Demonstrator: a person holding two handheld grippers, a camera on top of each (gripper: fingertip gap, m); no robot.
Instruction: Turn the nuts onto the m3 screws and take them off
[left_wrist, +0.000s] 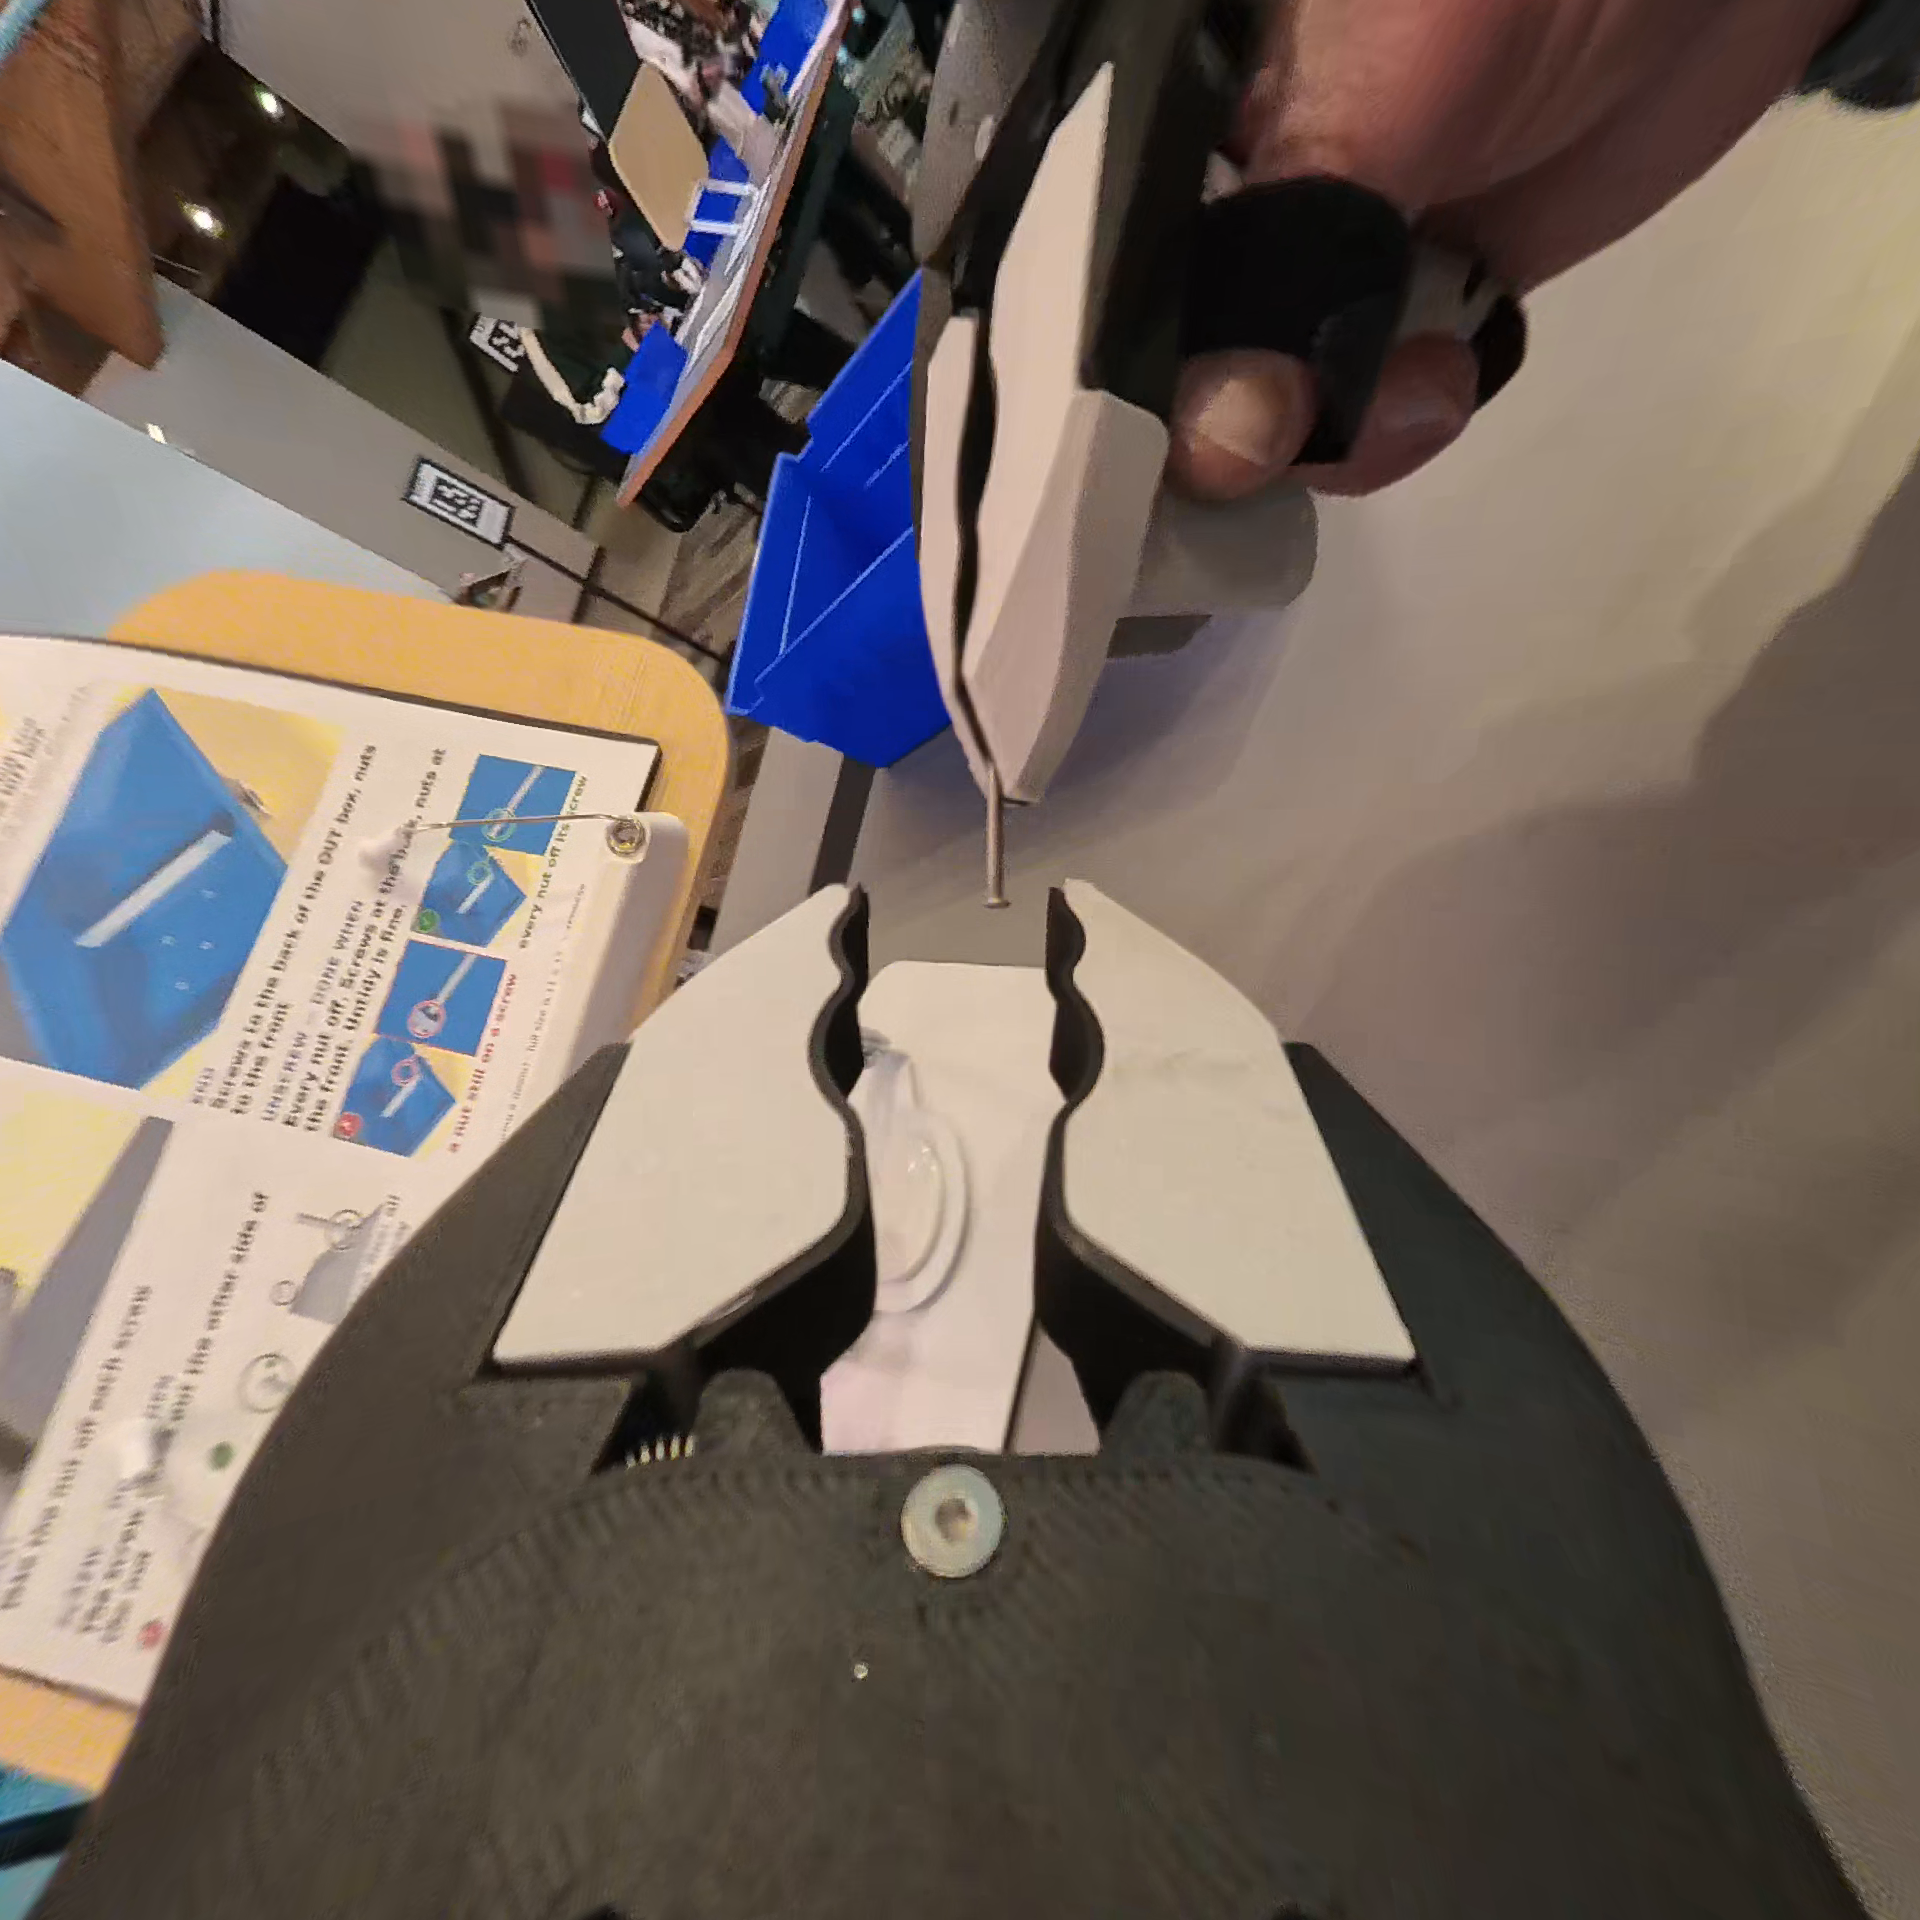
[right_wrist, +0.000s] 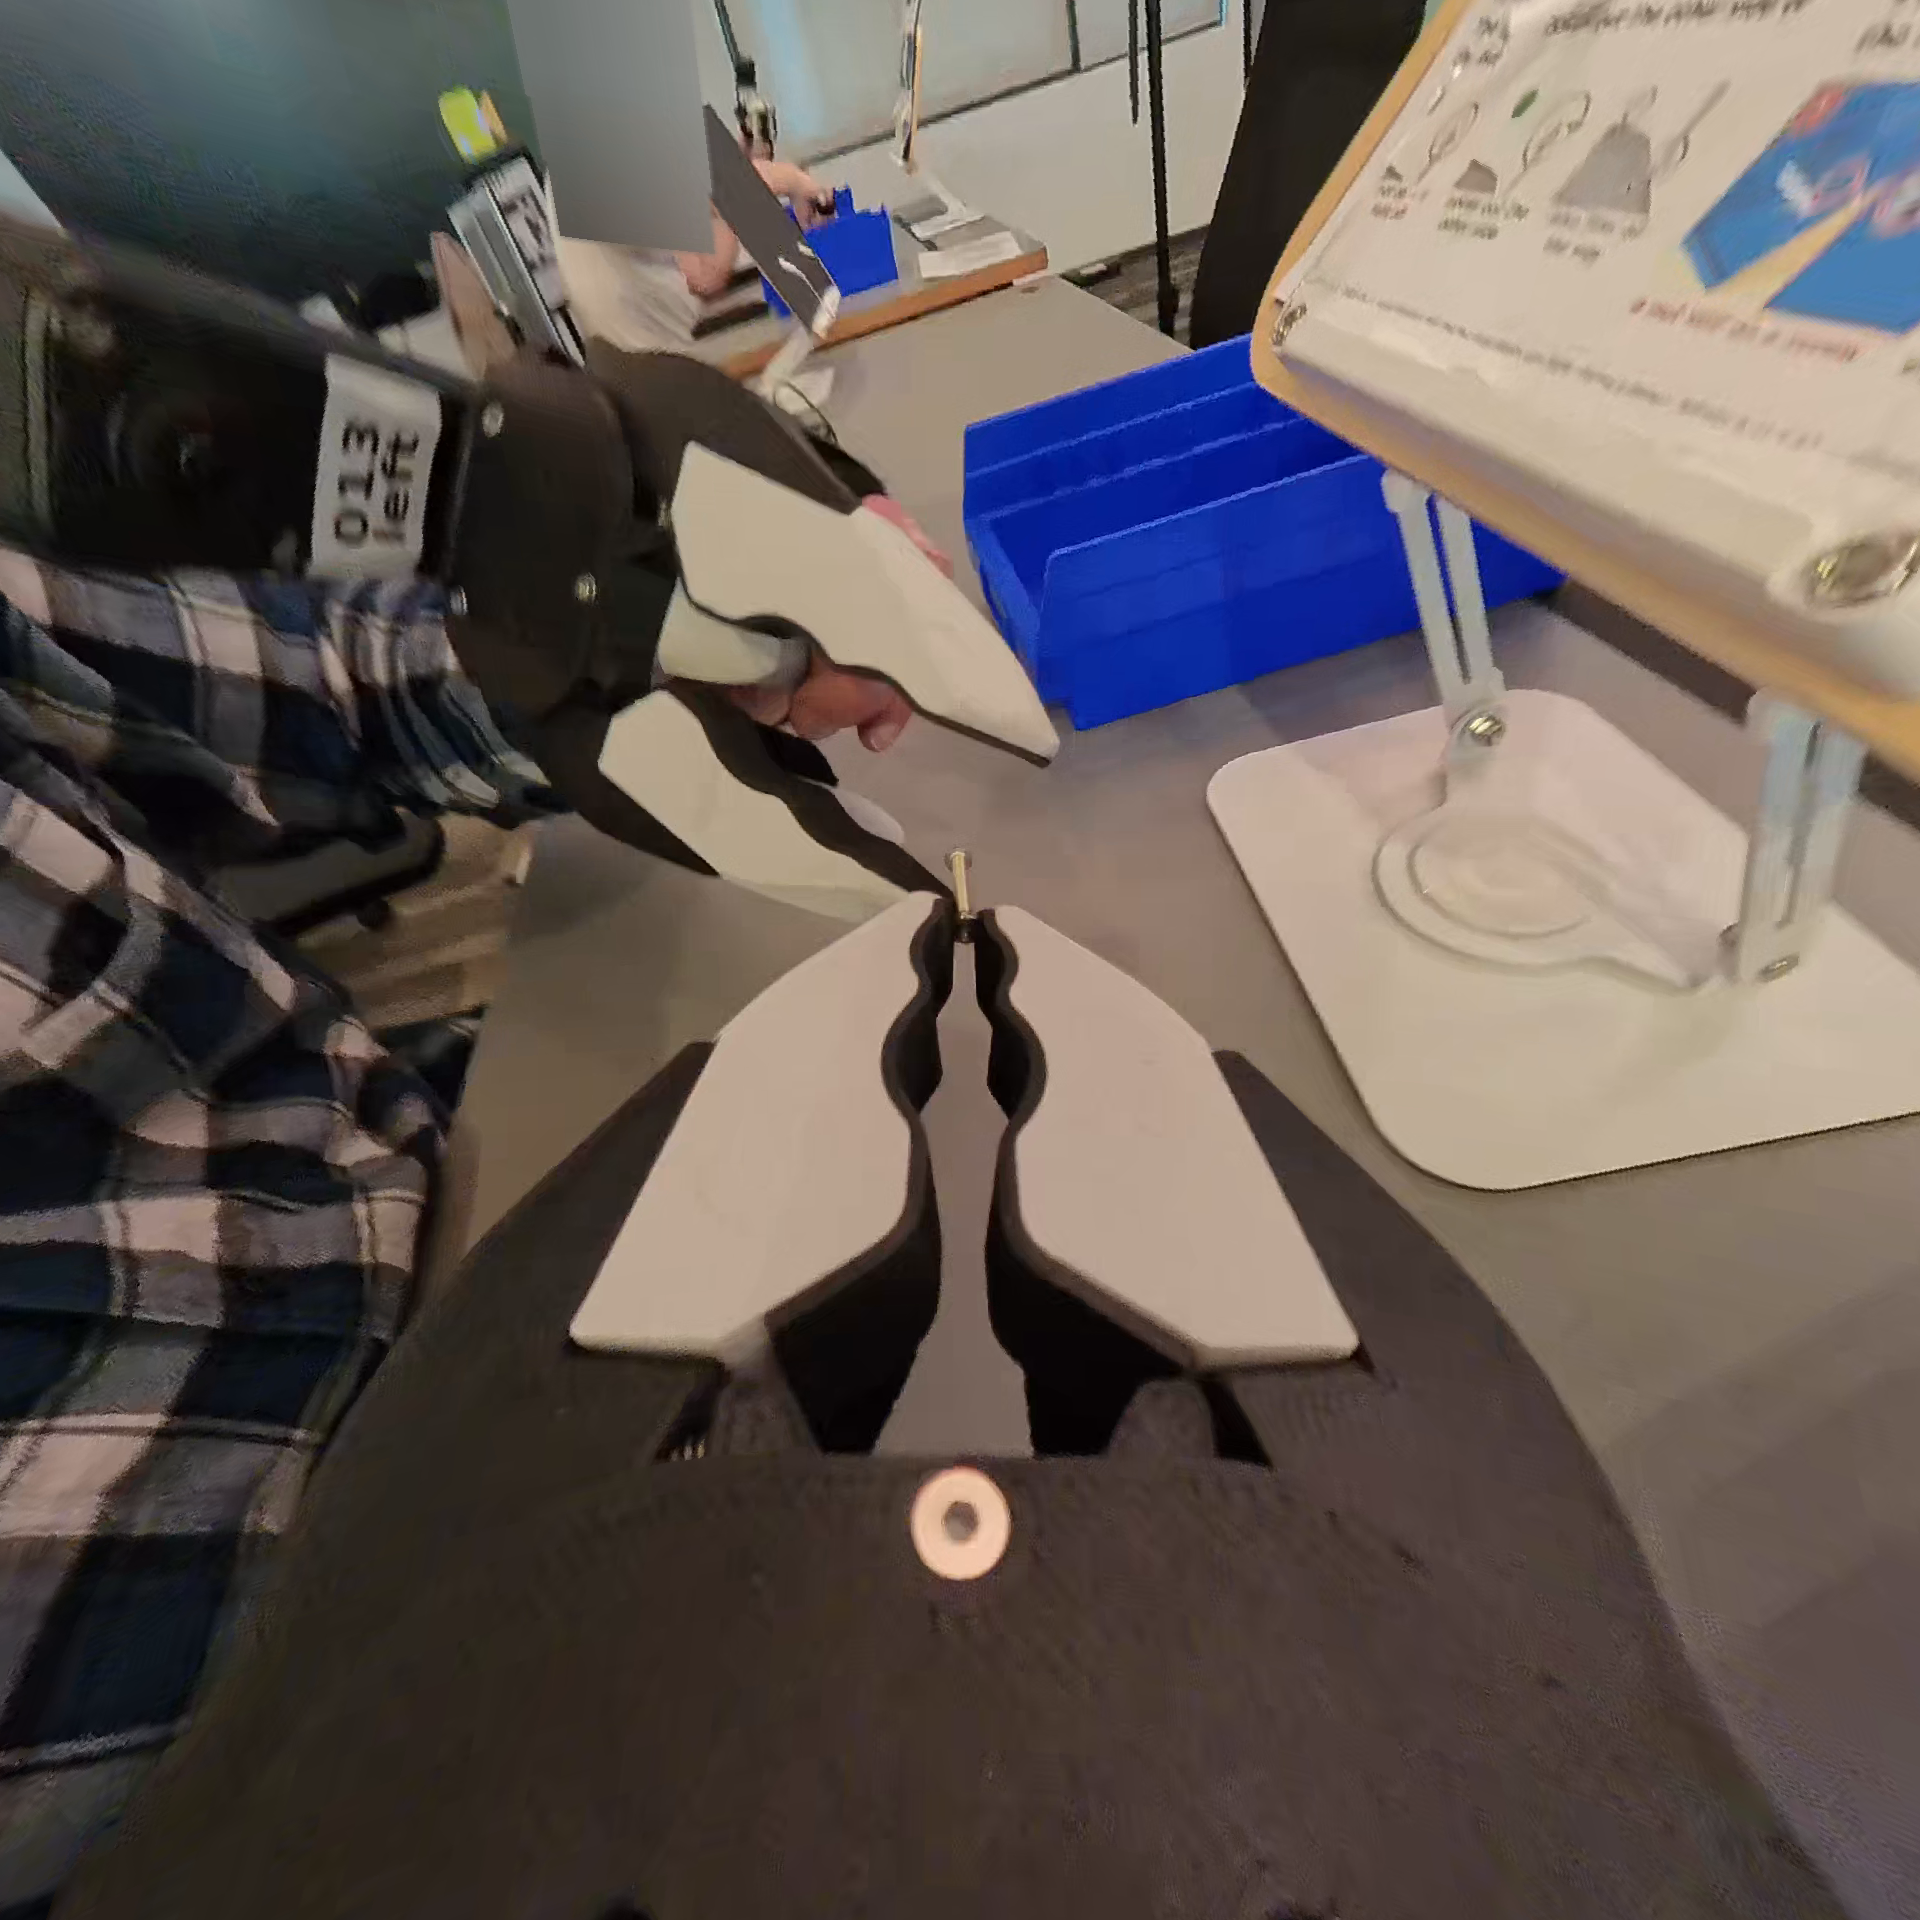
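Currently, the right gripper (right_wrist: 964, 920) was clenched on a small metal screw (right_wrist: 961, 883), pads pressing its shank, head protruding beyond the tips. The left gripper (left_wrist: 956, 899) stood released, fingers spread just beside the screw, gripping nothing. Both were above the grey table (right_wrist: 1143, 831), near the blue bin (right_wrist: 1195, 540) and the white stand base (right_wrist: 1558, 935).
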